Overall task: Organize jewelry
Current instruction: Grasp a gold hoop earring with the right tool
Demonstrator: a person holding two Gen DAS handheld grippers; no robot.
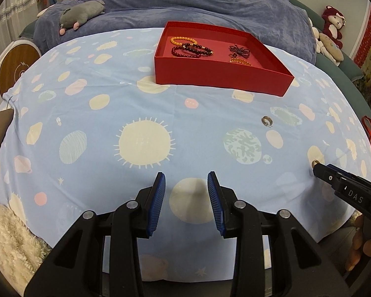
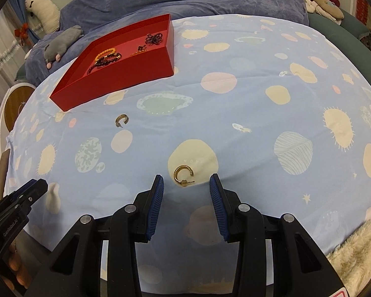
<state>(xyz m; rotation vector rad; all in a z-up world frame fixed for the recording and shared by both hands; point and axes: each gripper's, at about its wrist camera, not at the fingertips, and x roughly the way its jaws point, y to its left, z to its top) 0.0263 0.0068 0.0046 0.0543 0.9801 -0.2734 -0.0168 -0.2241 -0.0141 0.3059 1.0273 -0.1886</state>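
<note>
A red box (image 1: 220,74) stands on the blue planet-print cloth and holds an orange bead bracelet (image 1: 183,40), dark red bead bracelets (image 1: 191,49) and a dark beaded piece (image 1: 239,50); the box also shows in the right wrist view (image 2: 126,74). A gold hoop earring (image 2: 183,174) lies just ahead of my open right gripper (image 2: 186,182), between its fingertips. A second hoop earring (image 2: 122,120) lies nearer the box, also seen in the left wrist view (image 1: 267,121). My left gripper (image 1: 186,180) is open and empty over the cloth.
A grey plush toy (image 1: 81,14) lies on the blue blanket behind the box. Stuffed toys (image 1: 332,32) sit at the far right. A fluffy white throw (image 2: 358,252) lies at the near edge. A round wooden-faced device (image 1: 14,66) stands at the left.
</note>
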